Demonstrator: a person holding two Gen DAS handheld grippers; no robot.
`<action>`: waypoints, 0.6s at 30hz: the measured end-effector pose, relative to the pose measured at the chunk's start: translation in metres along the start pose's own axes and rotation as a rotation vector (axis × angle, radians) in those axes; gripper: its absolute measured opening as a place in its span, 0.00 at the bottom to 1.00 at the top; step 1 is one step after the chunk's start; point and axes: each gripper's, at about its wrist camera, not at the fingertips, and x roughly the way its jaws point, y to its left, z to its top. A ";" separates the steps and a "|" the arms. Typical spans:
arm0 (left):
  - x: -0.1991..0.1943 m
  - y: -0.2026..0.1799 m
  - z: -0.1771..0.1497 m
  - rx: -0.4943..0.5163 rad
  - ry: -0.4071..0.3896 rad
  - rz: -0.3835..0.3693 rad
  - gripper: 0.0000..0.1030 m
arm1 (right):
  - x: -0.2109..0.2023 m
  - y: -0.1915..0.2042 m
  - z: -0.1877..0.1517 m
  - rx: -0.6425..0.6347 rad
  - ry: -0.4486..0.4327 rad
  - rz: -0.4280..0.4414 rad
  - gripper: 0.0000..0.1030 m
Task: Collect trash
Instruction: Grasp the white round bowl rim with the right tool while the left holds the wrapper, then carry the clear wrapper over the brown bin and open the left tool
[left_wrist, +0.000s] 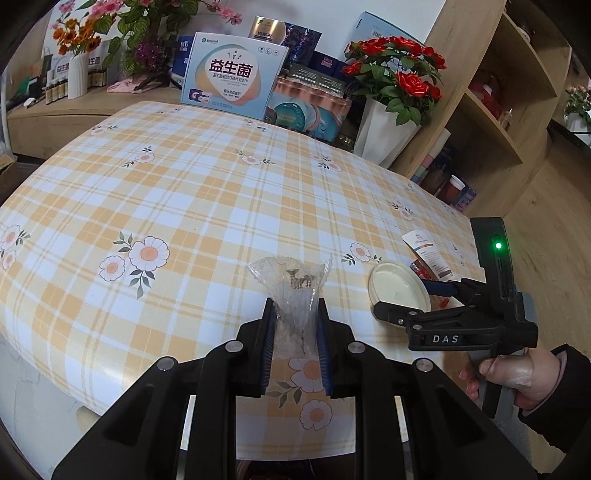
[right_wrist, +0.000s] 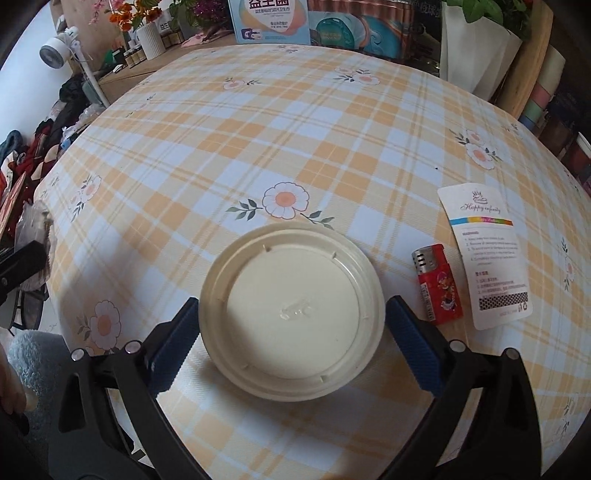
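Observation:
My left gripper is shut on a clear plastic bag with a few screws in it, held just above the checked tablecloth. The bag also shows at the left edge of the right wrist view. A round cream lid lies flat on the cloth. My right gripper is open and points down over it, one blue pad on each side of its rim and close to it. In the left wrist view a hand holds that gripper over the lid.
A red lighter and a white printed card lie just right of the lid. Boxes, a white pot of red roses and a wooden shelf stand past the table's far edge.

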 end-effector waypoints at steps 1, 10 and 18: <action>-0.001 0.000 -0.001 -0.002 0.000 -0.003 0.20 | -0.001 0.000 0.000 0.006 -0.005 0.006 0.87; -0.018 -0.008 -0.009 0.003 -0.001 -0.028 0.20 | -0.035 -0.003 -0.011 0.051 -0.066 0.024 0.86; -0.043 -0.027 -0.023 0.035 0.019 -0.065 0.20 | -0.086 -0.007 -0.045 0.125 -0.147 0.058 0.86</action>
